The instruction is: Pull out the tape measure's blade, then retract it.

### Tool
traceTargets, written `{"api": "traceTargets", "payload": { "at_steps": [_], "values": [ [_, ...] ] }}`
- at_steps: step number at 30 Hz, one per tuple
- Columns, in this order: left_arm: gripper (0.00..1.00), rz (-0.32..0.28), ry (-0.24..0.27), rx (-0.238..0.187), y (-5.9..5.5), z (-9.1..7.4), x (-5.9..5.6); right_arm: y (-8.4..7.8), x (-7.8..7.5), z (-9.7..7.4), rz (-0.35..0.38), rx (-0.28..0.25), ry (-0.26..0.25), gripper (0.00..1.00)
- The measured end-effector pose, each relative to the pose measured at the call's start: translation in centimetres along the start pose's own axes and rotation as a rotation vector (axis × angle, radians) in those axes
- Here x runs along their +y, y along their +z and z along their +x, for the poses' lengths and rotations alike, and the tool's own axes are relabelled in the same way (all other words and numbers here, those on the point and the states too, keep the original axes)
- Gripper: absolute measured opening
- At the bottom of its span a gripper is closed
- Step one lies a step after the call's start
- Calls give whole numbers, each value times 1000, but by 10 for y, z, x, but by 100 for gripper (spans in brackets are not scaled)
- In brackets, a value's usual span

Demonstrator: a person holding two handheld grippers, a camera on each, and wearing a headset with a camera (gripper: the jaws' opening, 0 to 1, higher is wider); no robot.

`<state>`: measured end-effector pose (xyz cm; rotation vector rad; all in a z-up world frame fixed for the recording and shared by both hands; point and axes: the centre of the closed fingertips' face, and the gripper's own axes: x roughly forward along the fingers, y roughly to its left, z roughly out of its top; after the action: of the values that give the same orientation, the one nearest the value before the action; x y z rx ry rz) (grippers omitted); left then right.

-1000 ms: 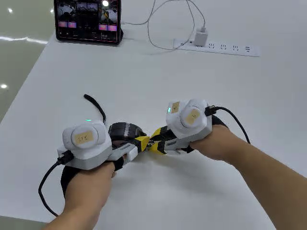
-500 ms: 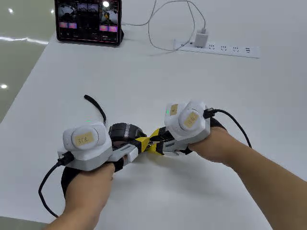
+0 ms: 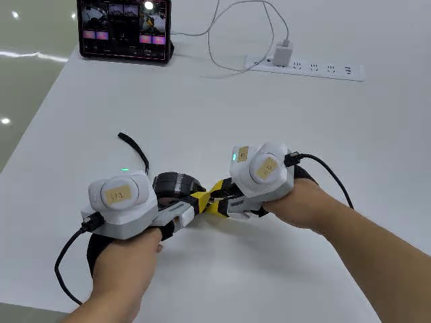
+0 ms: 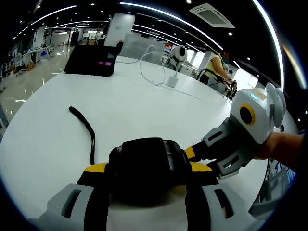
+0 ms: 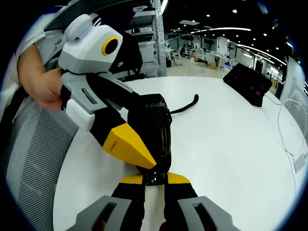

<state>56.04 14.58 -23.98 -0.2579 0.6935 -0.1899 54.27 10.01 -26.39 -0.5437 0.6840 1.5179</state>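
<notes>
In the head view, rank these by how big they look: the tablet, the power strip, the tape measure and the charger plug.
1. tablet, cropped at the top edge.
2. power strip.
3. tape measure, partly hidden and nearest the camera, so its place against the strip is unsure.
4. charger plug, smallest.

Left gripper, right gripper, both clamped

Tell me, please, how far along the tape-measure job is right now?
Done: the left claw is clamped on the round black plastic tape measure. In hand: the right claw pinches what looks like the blade tip at its mouth; no blade is drawn out. Left: the pull, then the retraction.
</notes>
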Motion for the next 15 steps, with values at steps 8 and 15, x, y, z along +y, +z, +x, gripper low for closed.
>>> {"api": "traceTargets", "payload": {
  "at_steps": [8, 15],
  "values": [
    [60, 9, 5, -4, 1, 1, 0, 0, 0, 0, 5, -1, -9, 11],
    [61, 16, 5, -6, 2, 1, 0, 0, 0, 0, 9, -2, -14, 11]
  ]
}}
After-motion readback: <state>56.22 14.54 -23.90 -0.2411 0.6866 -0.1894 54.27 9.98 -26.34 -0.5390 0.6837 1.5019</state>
